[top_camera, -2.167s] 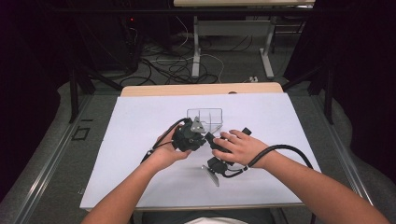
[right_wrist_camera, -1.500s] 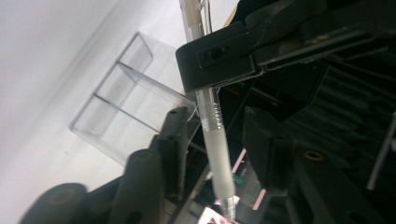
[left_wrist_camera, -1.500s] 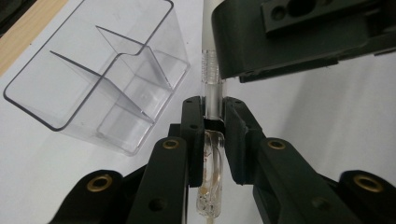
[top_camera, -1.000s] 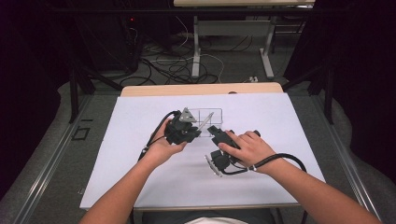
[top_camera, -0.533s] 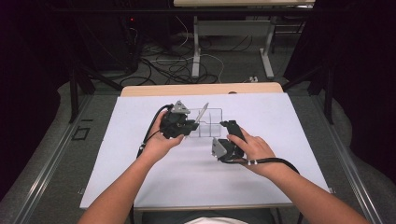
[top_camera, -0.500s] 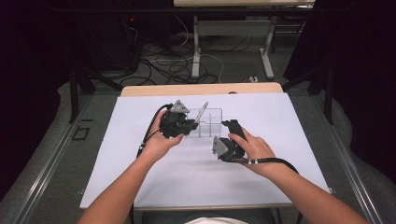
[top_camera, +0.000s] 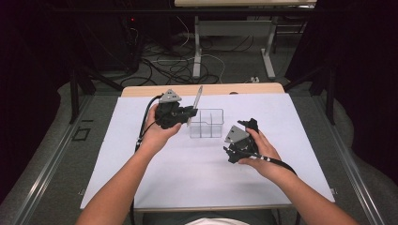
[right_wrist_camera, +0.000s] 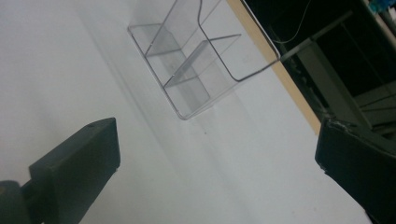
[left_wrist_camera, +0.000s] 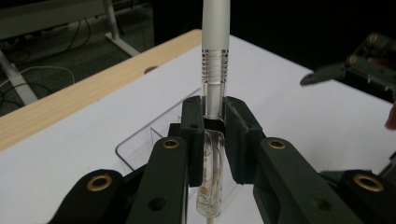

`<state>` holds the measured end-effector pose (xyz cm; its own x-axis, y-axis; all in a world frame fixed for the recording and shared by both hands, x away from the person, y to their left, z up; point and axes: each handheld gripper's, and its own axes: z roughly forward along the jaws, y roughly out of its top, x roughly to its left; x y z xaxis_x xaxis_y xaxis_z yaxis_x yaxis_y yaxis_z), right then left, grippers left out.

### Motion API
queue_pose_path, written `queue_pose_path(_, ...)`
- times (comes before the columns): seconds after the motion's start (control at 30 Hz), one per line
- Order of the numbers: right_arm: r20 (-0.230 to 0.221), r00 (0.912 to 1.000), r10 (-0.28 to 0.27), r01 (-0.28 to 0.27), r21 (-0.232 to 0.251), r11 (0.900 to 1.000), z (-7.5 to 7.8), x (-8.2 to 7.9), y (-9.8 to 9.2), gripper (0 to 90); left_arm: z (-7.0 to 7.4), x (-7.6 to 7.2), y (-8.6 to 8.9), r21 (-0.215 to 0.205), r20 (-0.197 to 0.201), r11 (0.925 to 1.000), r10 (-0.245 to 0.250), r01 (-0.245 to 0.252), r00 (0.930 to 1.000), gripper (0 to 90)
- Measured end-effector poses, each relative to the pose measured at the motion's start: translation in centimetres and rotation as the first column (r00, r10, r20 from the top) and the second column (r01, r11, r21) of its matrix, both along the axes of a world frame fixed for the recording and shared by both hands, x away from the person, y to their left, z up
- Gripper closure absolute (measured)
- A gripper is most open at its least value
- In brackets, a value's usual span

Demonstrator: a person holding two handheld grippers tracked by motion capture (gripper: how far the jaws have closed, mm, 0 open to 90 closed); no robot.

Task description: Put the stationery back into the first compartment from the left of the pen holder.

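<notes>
Pen (top_camera: 198,96), grey-barrelled with a clear front section, stands nearly upright in the left gripper (top_camera: 187,114), rising beyond its jaws just beside the left wall of the clear divided organiser (top_camera: 206,123). From the high view its lower end is hidden behind the gripper body, and the jaw gap is too small to read. The right gripper (top_camera: 248,125) sits in the right hand (top_camera: 260,151), well apart to the right of the organiser, above the white sheet (top_camera: 197,173). Both hands were bunched together in front of the organiser about two seconds ago; they have since separated, and the pen has swung up from a low slant.

Left gripper view: the jaws are pressed onto the pen (left_wrist_camera: 214,84) at its clear section, just below the threaded ring; the top is cut off by the frame edge and the tip is blurred. The organiser (left_wrist_camera: 140,144) lies partly hidden behind the jaws.

Right gripper view: the jaws stand spread wide with nothing between them; the organiser (right_wrist_camera: 205,60) lies ahead, tilted in frame, its far corner cut off.
</notes>
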<state>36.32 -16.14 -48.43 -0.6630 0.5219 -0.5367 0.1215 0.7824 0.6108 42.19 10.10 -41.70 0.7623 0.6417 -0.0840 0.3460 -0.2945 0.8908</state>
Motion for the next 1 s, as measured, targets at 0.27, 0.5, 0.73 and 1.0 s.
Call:
queue_pose_path(0.27, -0.090, 0.9904, -0.105, 0.125, 0.250, 0.960, -0.4, 0.3, -2.2, 0.0, -0.1, 1.1, 0.0, -0.085, 0.035, 0.9944, 0.066, -0.063, 0.9972, 79.5)
queue_pose_path(0.5, -0.188, 0.9718, -0.142, 0.204, 0.366, 0.908, -0.8, 0.6, -3.3, 0.0, -0.8, 2.1, -0.3, -0.102, 0.041, 0.9889, 0.113, -0.108, 0.9928, 79.5)
queue_pose_path(0.73, -0.210, 0.9667, -0.146, 0.223, 0.412, 0.883, -1.2, 0.6, -3.6, 0.0, -2.0, 2.8, -0.7, -0.109, 0.020, 0.9838, 0.145, -0.142, 0.9892, 79.5)
queue_pose_path(1.0, -0.231, 0.9602, -0.156, 0.250, 0.460, 0.852, -1.3, 0.5, -4.0, 0.0, -3.4, 3.6, -1.3, -0.091, -0.008, 0.9828, 0.161, -0.161, 0.9870, 79.5)
